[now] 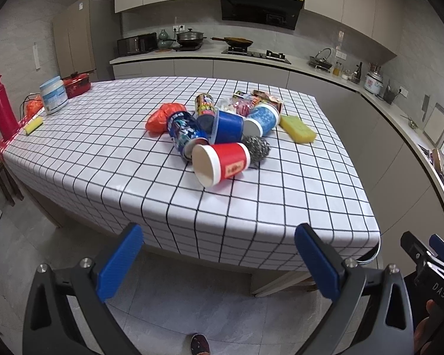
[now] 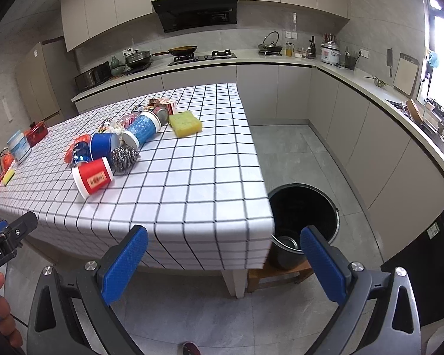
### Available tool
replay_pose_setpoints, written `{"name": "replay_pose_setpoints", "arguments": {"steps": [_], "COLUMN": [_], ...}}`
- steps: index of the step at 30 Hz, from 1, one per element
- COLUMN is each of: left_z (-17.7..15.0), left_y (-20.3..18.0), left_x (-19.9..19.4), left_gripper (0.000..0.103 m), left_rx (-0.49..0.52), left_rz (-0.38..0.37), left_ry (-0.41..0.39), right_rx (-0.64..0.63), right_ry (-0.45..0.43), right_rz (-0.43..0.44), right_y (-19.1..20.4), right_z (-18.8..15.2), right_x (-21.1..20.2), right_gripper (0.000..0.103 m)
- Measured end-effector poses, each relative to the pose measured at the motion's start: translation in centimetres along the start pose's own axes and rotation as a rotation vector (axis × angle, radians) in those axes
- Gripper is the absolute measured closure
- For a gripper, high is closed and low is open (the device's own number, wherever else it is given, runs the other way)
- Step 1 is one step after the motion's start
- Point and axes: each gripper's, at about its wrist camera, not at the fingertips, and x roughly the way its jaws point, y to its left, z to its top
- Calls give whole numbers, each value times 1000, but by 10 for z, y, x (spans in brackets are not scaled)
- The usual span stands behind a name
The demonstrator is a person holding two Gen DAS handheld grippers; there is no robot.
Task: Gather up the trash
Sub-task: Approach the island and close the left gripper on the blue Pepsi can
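My left gripper (image 1: 219, 263) and right gripper (image 2: 223, 263) hang wide open short of the table (image 1: 251, 207), where trash surrounds a red cup (image 1: 220, 164).

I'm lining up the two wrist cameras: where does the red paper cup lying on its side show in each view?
Left wrist: the red paper cup lies centre frame, at the near end of the trash pile, open mouth facing left.
Right wrist: the cup lies left of centre, nearest the table's front-left edge.
Shared landmark: the steel wool scrubber touching the cup.
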Motion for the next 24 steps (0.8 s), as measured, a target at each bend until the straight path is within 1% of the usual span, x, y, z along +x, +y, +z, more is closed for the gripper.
{"name": "replay_pose_setpoints", "arguments": {"steps": [5,10,14,19,24], "left_z": [22,40,51,66,80], "left_y": [20,29,34,37,35], "left_x": [20,40,57,82,99], "left_gripper": [0,0,0,0,0], "left_rx": [4,22,12,-31,-46], "left_rz": [-15,-14,-9,17,73], "left_ry": [7,14,27,40,40], "right_rx": [9,19,21,-9,-34], "right_ry": [-9,-7,8,6,4], "right_rz": [-25,-34,-37,-18,30], "right_y": [28,44,48,50,50], "right_z": [15,26,36,57,83], "right_x": [14,30,47,74,107], "right_gripper": [0,0,0,0,0]}}
